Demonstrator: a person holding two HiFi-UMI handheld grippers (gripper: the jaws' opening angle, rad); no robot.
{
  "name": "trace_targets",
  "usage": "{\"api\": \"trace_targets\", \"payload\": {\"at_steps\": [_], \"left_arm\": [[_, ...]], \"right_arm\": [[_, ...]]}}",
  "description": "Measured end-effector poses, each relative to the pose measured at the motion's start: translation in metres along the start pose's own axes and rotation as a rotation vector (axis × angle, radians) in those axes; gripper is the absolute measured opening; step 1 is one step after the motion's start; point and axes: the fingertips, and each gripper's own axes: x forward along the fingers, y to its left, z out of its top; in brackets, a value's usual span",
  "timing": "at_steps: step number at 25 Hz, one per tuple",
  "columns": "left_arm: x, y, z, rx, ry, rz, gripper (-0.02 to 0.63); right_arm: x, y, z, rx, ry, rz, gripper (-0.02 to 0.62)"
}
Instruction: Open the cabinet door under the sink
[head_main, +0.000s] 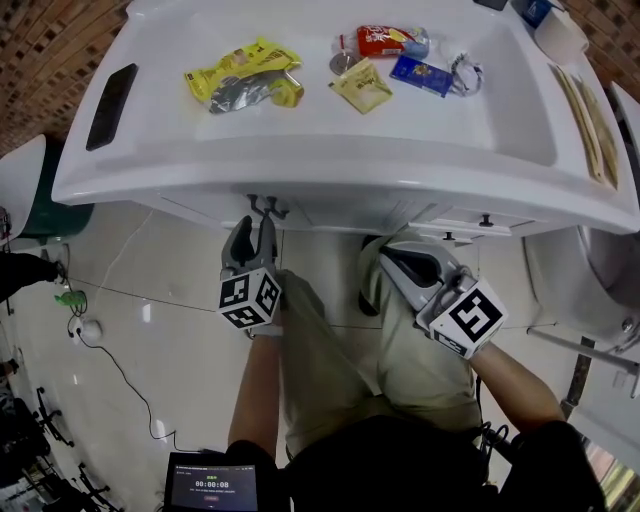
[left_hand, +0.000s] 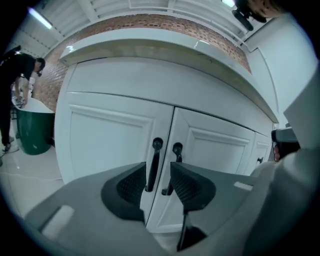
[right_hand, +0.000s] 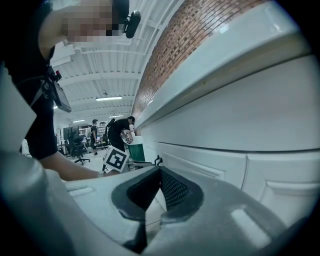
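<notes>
The left gripper (left_hand: 157, 169) is holding its two jaws wide apart, and nothing is being squeezed between them. Straight ahead of it, under the white sink (head_main: 300, 170), the two white cabinet doors are sitting shut, side by side. Each door is showing a plain frame shape on its front and a thin black handle next to the middle gap. The left door's handle (left_hand: 153, 165) is standing up tall, top to bottom, and it is showing right in the gap between the spread jaws. The right door's handle (left_hand: 176, 150) is poking up just beside it, and its lower part is hiding behind the right-hand jaw. The jaws are spread sideways, so they are lying across the tall bar, which looks good for closing on it. From above, the left gripper (head_main: 256, 226) is sitting very near the handles, but I cannot tell if the bar is inside the pads yet. The right gripper (right_hand: 160, 172) is keeping its jaws pressed together and is holding nothing. It is waiting farther along the cabinet, well apart from the handles, so the left hand is the nearer one for the pull.
</notes>
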Motion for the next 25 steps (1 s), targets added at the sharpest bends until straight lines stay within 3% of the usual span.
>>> {"api": "trace_targets", "payload": {"at_steps": [10,13,15,25], "left_arm": [[0.03,0.015,-0.012,0.007,0.067,0.045,0.148],[0.034,0.009,-0.015,0.05,0.088,0.013,0.084],[0.036,0.007,-0.015,0.087,0.096,0.006,0.077],[0.018,0.009,-0.02,0.106,0.07,-0.003,0.072]], "right_arm": [[-0.006,-0.006,0.001,-0.011,0.008,-0.021,-0.009],[-0.008,-0.009,0.001,-0.011,0.007,-0.028,-0.009],[-0.01,-0.011,0.001,-0.009,0.004,-0.033,-0.009],[0.005,-0.002,0.006,-0.008,-0.012,-0.016,-0.009]]}}
